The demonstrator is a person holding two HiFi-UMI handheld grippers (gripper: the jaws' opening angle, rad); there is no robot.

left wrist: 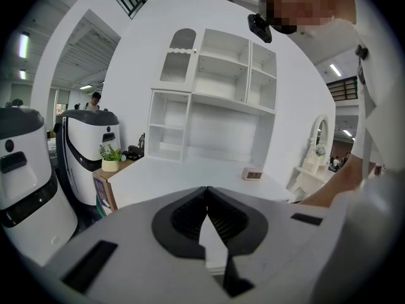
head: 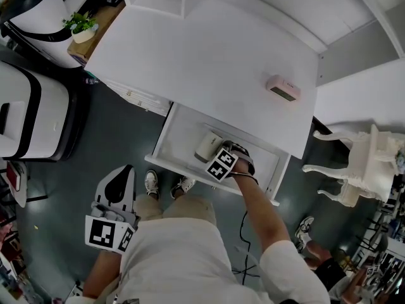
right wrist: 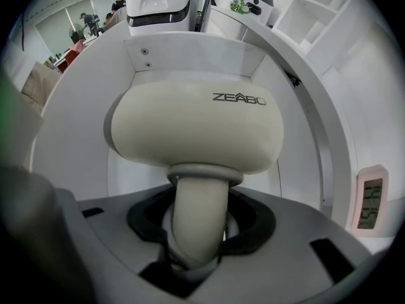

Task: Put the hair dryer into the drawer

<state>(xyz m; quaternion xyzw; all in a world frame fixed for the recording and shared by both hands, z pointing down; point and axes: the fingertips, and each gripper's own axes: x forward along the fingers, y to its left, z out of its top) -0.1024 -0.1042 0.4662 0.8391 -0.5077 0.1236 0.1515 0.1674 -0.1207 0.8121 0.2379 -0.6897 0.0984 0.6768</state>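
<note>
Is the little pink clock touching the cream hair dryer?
Apart. Head view: pink clock sits on the white desk top; cream hair dryer is down inside the open drawer.

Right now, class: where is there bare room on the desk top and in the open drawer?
The white desk top is bare left of the small pink clock. In the white open drawer, the floor is free between its left wall and the cream hair dryer. The drawer's middle is crowded by the dryer and right gripper.
</note>
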